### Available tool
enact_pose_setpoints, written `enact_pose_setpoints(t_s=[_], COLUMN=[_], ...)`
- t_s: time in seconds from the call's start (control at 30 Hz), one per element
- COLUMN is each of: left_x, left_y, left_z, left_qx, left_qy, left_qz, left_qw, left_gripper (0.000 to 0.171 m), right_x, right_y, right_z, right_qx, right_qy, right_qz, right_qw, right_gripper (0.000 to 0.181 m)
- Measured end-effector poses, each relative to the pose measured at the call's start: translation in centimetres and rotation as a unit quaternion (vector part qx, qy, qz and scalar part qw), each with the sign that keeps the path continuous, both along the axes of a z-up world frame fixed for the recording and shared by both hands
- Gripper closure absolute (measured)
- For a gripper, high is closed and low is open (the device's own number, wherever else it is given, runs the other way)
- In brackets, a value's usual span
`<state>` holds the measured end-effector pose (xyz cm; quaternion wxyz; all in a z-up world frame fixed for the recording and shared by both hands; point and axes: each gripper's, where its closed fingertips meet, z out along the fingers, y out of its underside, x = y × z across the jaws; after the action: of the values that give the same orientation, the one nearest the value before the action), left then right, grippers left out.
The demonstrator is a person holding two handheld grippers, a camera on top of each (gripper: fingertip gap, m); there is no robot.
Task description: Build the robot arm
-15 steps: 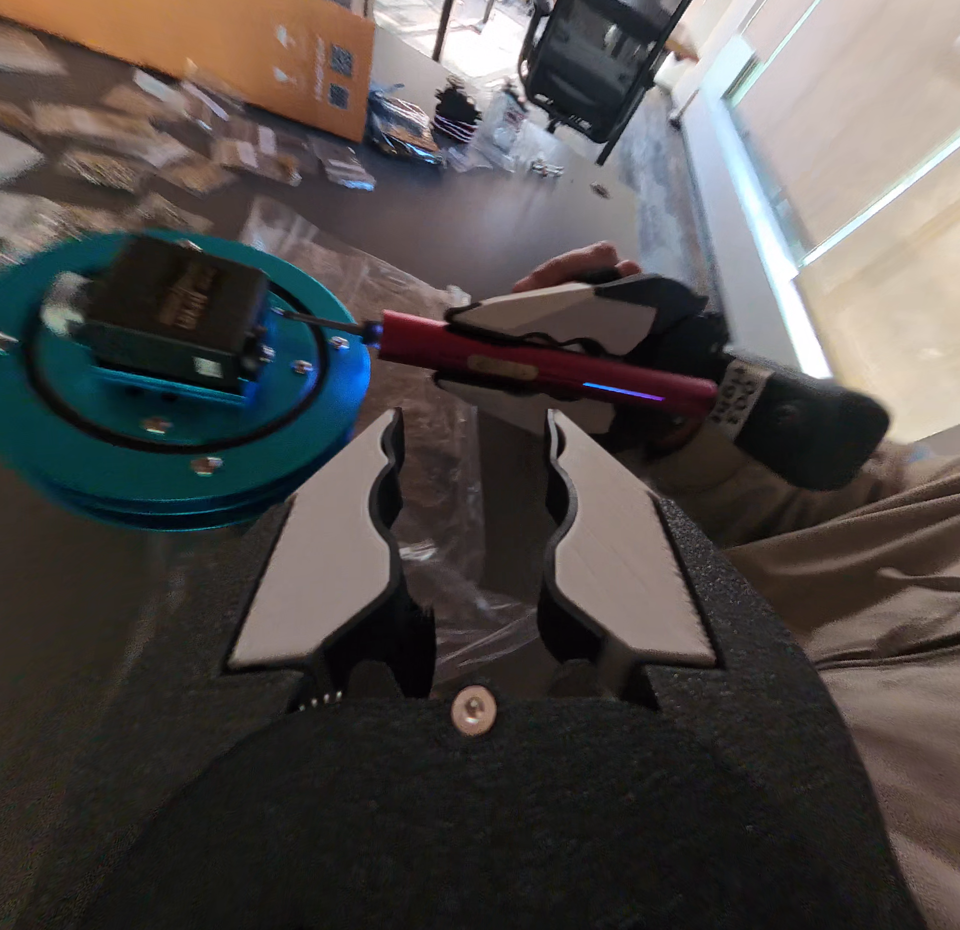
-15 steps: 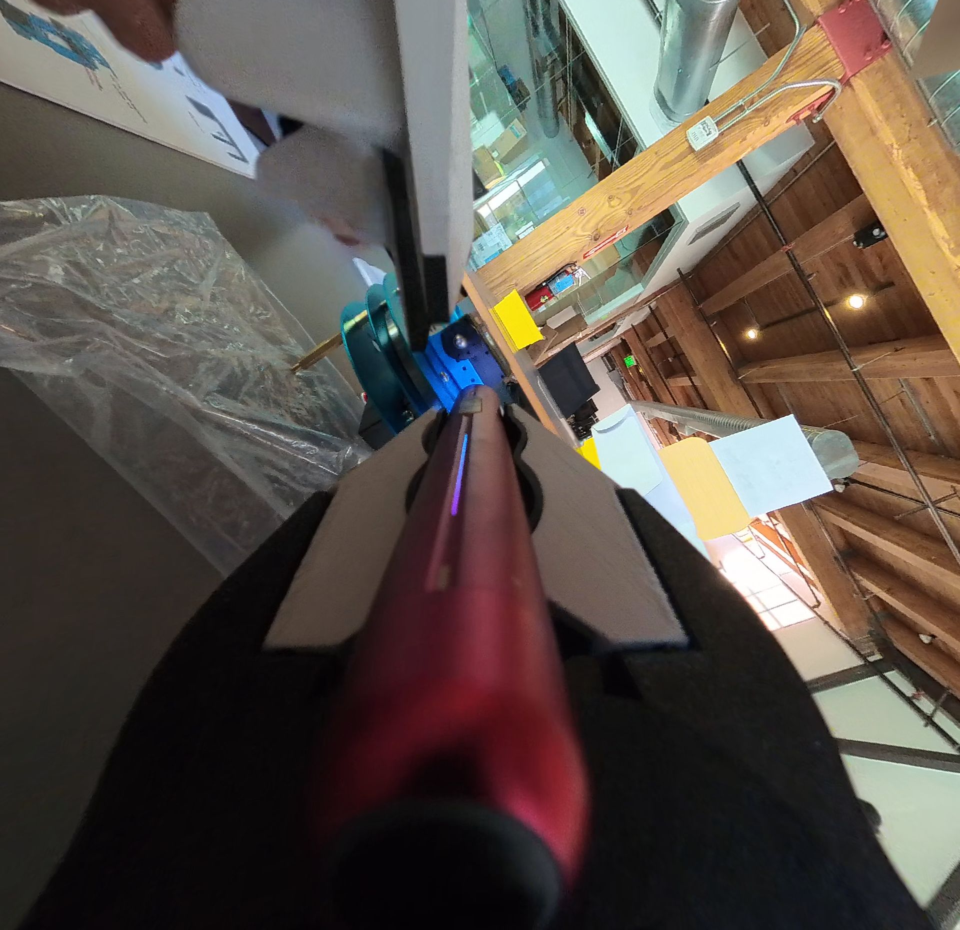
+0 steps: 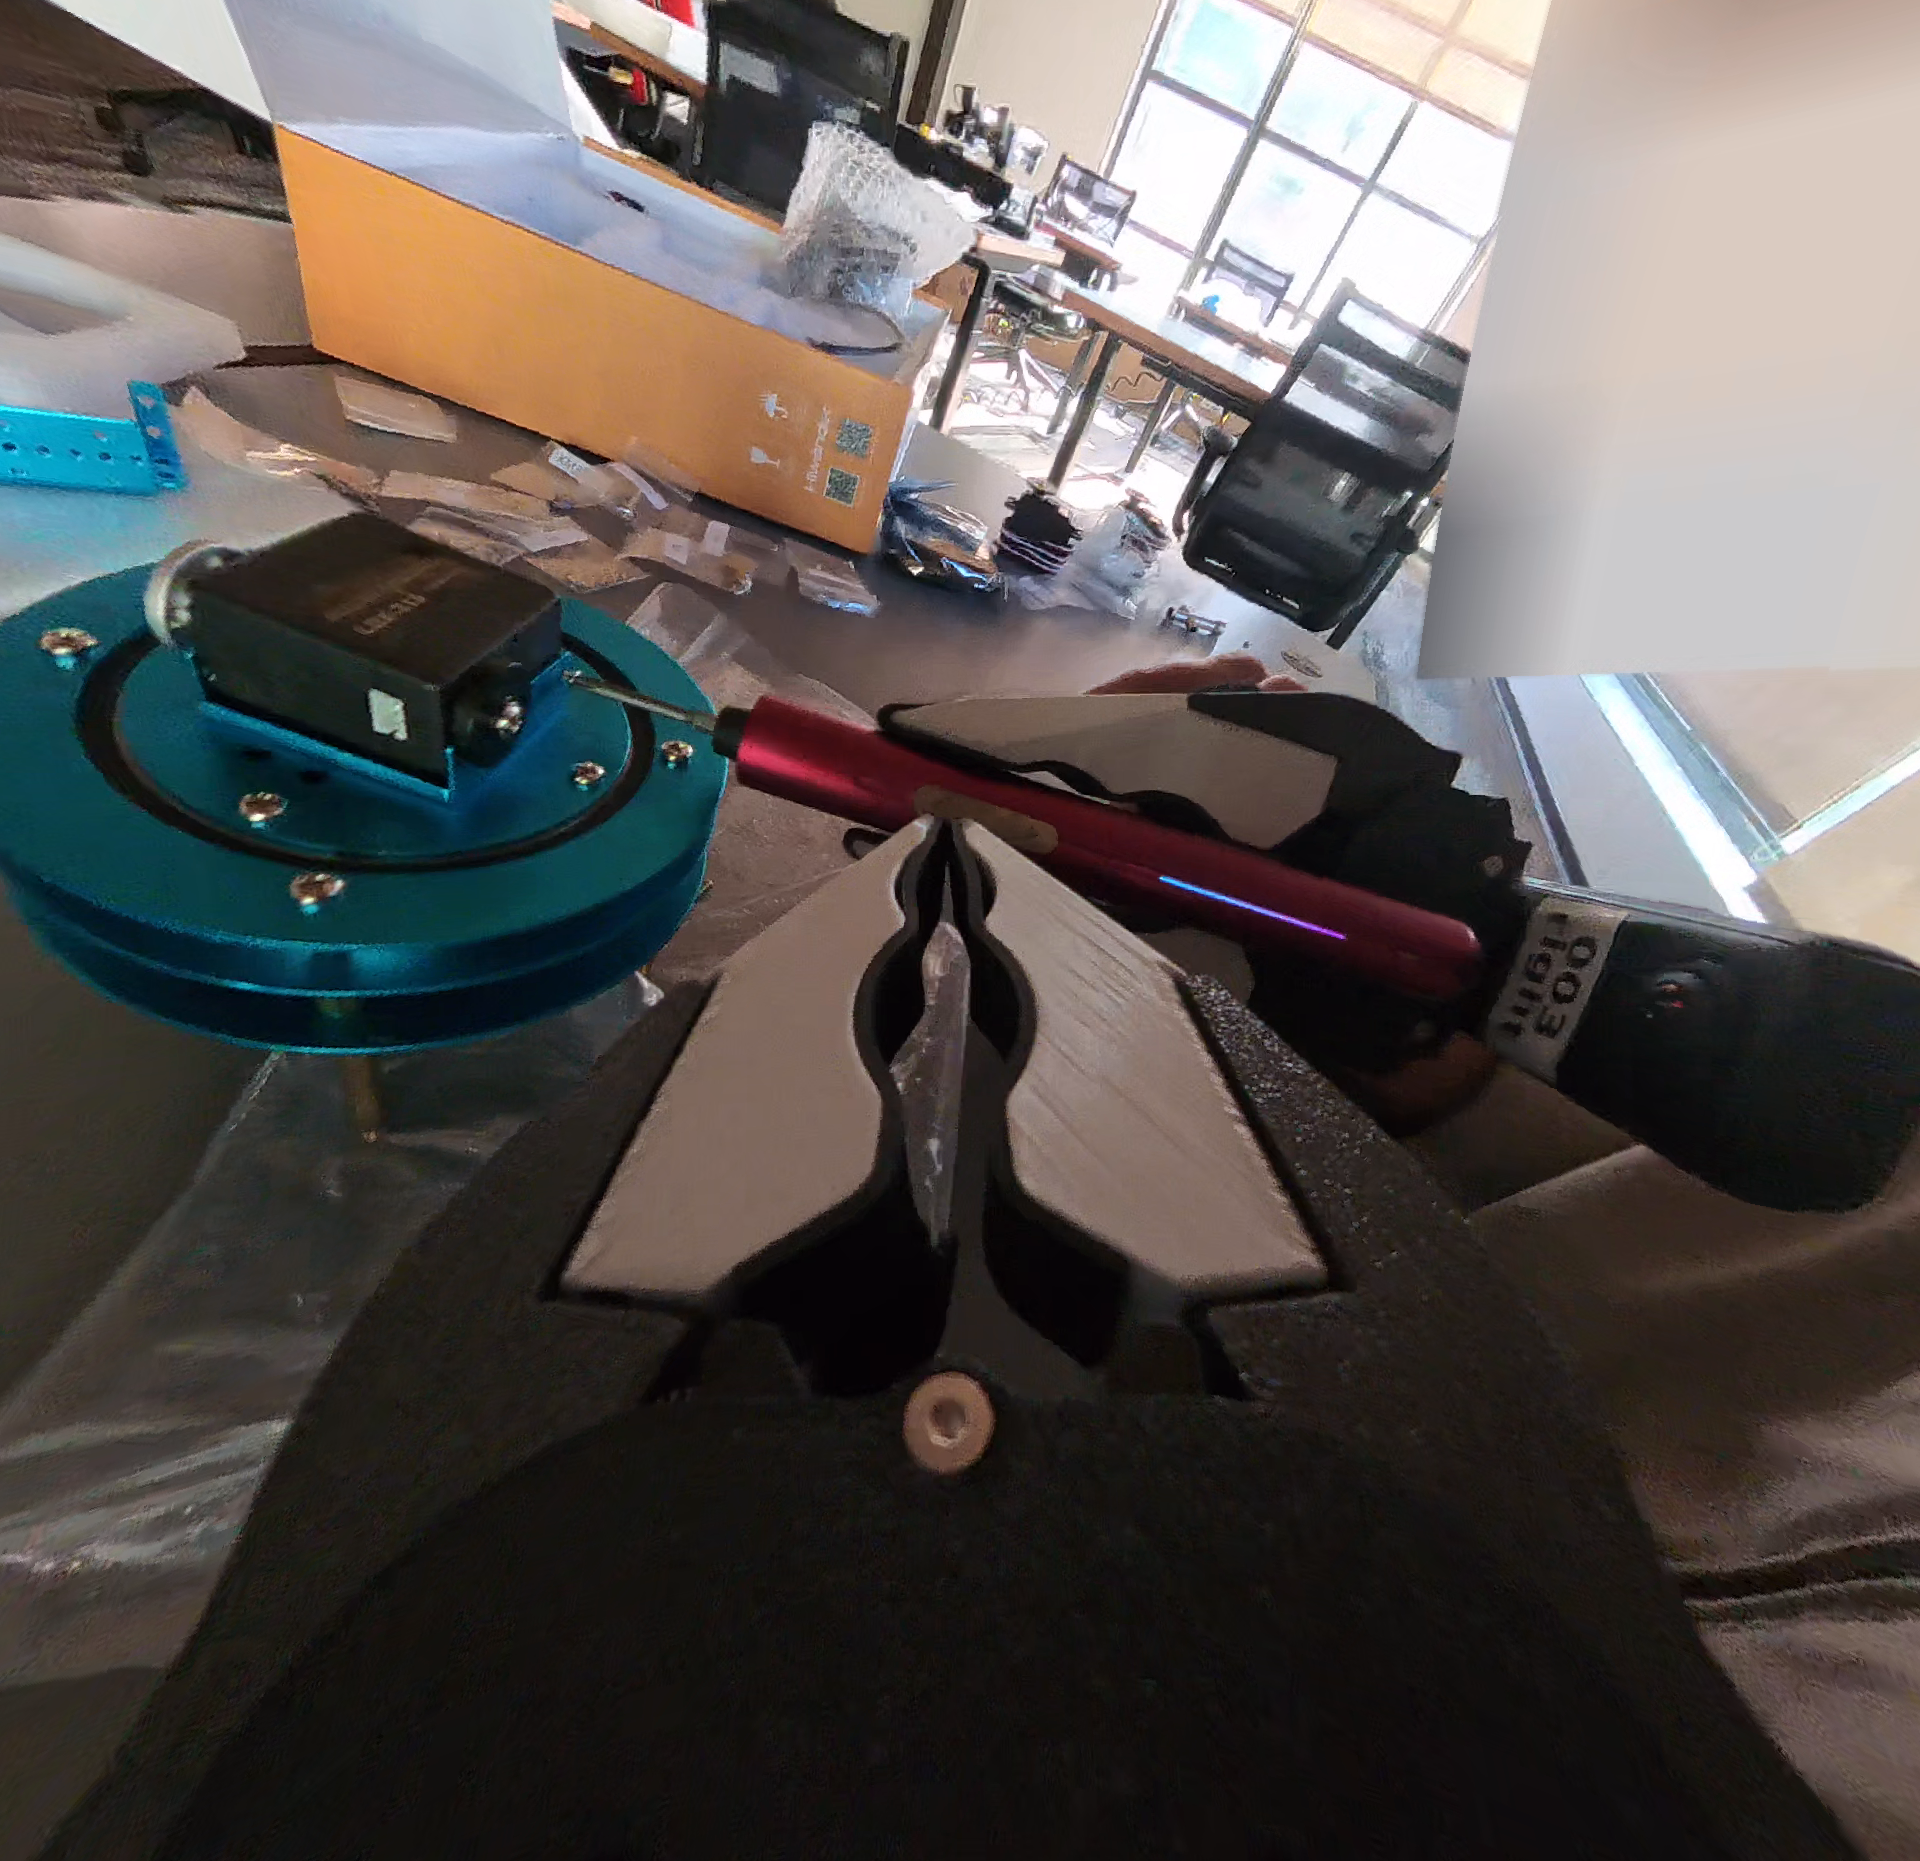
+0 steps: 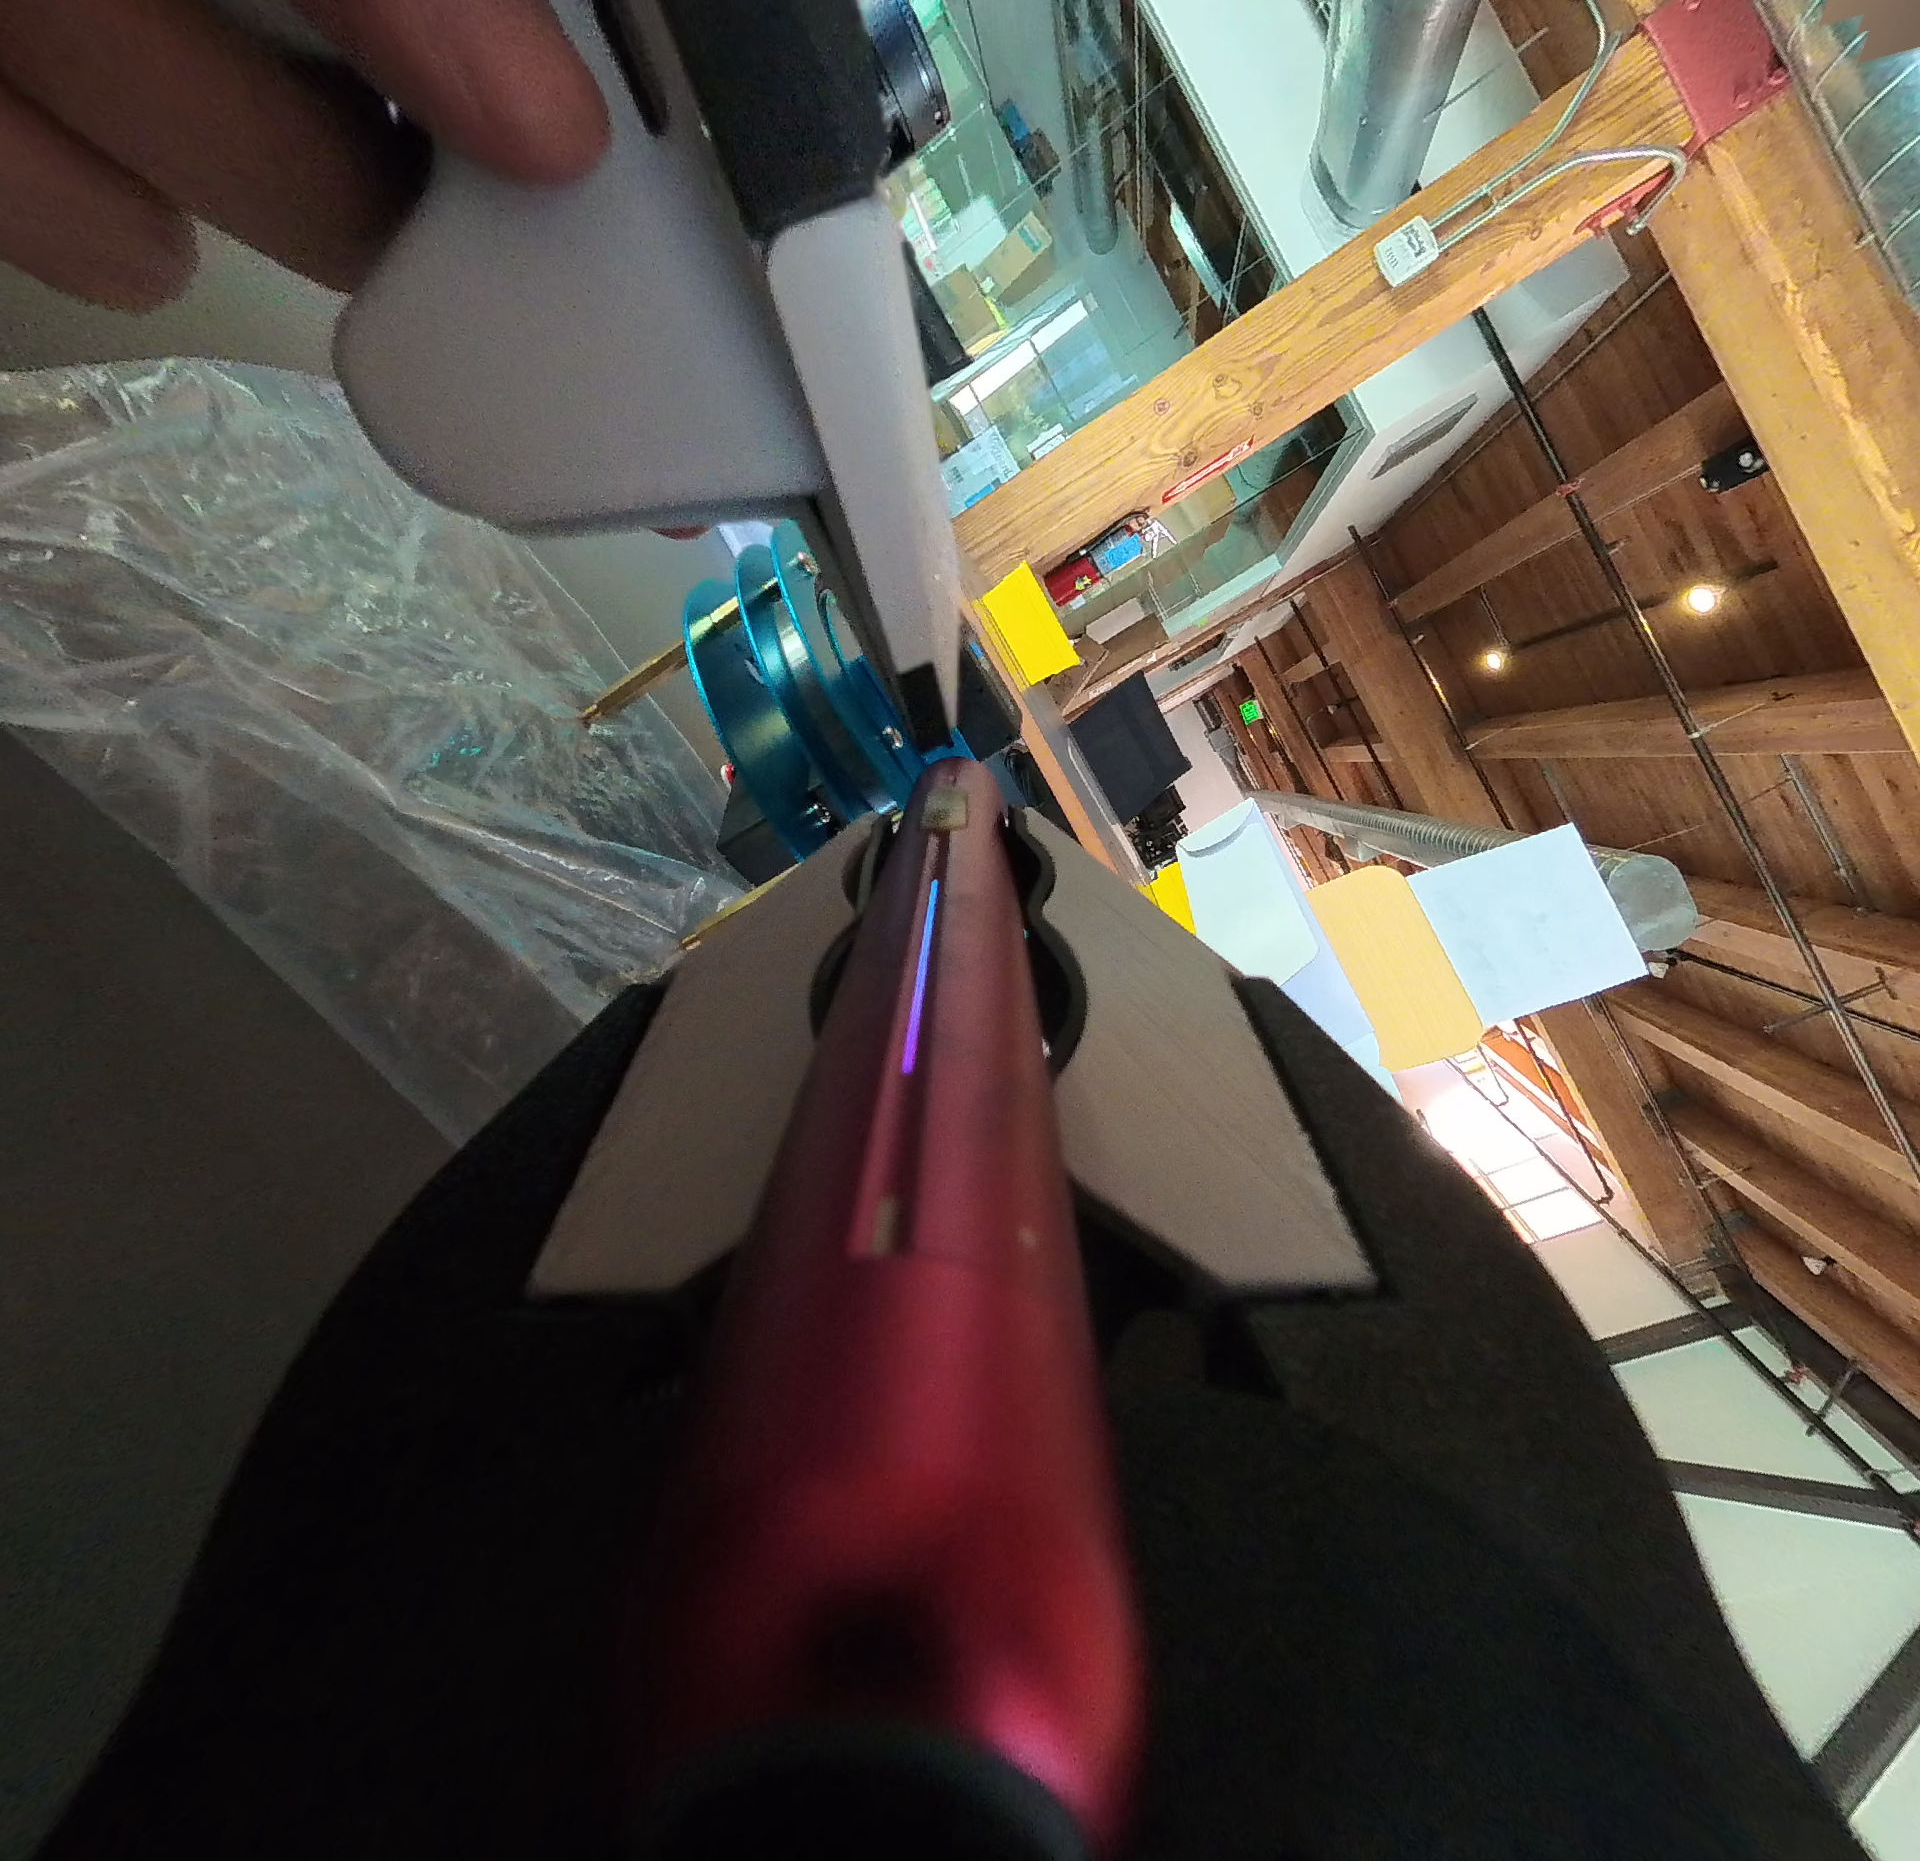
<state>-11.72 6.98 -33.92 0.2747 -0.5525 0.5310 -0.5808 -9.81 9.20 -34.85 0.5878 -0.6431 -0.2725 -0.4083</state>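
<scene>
Left wrist view: a fold of clear plastic film (image 3: pixel 935 1063) is pinched in the clenched left gripper (image 3: pixel 943 837), while a red electric screwdriver (image 3: pixel 1049 835), clamped lengthwise in the right gripper (image 3: pixel 914 762), is aimed at a screw of the black servo (image 3: pixel 364 637) mounted on the teal disc (image 3: pixel 343 907), which is raised on brass standoffs above the surface (image 3: pixel 94 1136).

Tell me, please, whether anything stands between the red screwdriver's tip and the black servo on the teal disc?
Nothing visible does. The right gripper holds the red screwdriver, whose thin bit already reaches the black servo on the teal disc. The left gripper, pinching clear plastic, sits nearer the camera.
</scene>
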Motion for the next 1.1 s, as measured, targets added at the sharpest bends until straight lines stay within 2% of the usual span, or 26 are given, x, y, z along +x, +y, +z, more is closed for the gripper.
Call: enact_pose_setpoints(t_s=[0.1,0.17,0.23,0.33,0.37,0.43,0.53,0.63,0.67,1.1], left_x=[0.4,0.4,0.4,1.0,1.5,2.8,4.1,4.4,4.5,4.2], left_y=[1.4,3.9,6.3,8.3,9.0,10.3,10.3,10.0,10.0,9.7], left_z=[0.3,1.4,2.4,1.5,1.2,0.6,-0.2,-0.9,-1.1,-1.0], left_qx=[0.030,0.095,0.138,0.146,0.157,0.178,0.167,0.194,0.206,0.204], left_qy=[-0.001,-0.011,0.001,0.078,0.088,0.087,0.085,0.081,0.077,0.072], left_qz=[0.025,0.047,0.041,-0.016,-0.024,-0.029,-0.068,-0.090,-0.091,-0.070], left_qw=[0.999,0.994,0.990,0.986,0.983,0.980,0.980,0.974,0.971,0.974], left_gripper=[0.171,0.170,0.142,0.090,0.088,0.088,0.095,0.113,0.115,0.116], right_x=[0.0,0.1,0.2,0.2,0.3,0.3,0.3,0.5,0.5,0.7], right_y=[0.1,0.1,0.2,0.4,0.4,0.5,0.6,0.6,0.6,0.4], right_z=[0.0,0.0,0.1,0.1,0.1,0.1,0.2,0.3,0.3,0.5], right_qx=[0.000,0.000,0.001,0.001,0.001,0.001,0.002,0.003,0.004,0.011], right_qy=[0.003,0.009,0.016,0.018,0.018,0.019,0.028,0.042,0.048,0.090], right_qz=[0.001,0.003,0.005,0.006,0.005,0.005,0.009,0.012,0.014,0.034], right_qw=[1.000,1.000,1.000,1.000,1.000,1.000,1.000,0.999,0.999,0.995], right_gripper=[0.162,0.162,0.162,0.162,0.162,0.162,0.162,0.162,0.162,0.162])
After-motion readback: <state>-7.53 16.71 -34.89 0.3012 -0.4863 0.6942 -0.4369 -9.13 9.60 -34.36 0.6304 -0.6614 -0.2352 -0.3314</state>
